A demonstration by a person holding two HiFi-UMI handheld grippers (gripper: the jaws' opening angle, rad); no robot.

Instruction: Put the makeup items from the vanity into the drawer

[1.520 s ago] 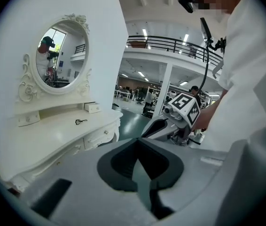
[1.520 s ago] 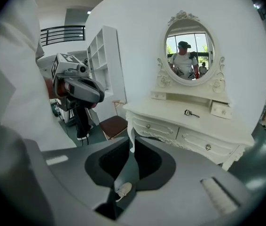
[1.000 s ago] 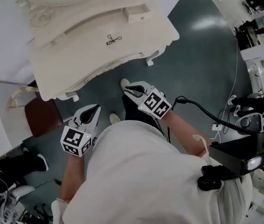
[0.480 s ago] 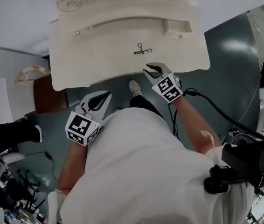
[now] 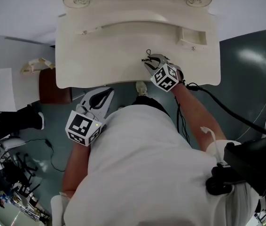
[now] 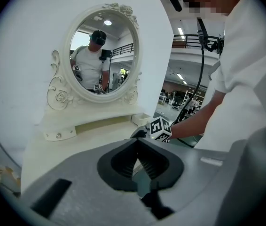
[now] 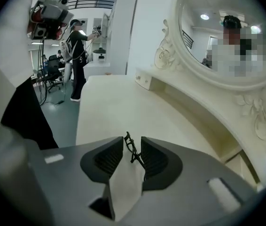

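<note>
Makeup tool (image 5: 147,56), black, thin and scissor-shaped: lies flat on the desk (image 5: 105,55), near the front edge and right of the middle. Sits between the jaws of the right gripper (image 5: 150,63), which reaches in over the front edge and tilts down. Jaws spread wide, just now opening, one on each side of the tool (image 7: 132,150), not pressing on it. Right gripper (image 7: 132,140) faces along the desk with the mirror frame at its right.

Left gripper (image 5: 108,93): held off the desk, just outside the front edge toward the left, above the floor. Jaws clenched tip to tip, nothing between. Left gripper (image 6: 137,142) points toward the oval mirror (image 6: 102,55). Small drawer (image 5: 193,36) at the back right corner, well apart from the tool.
</note>
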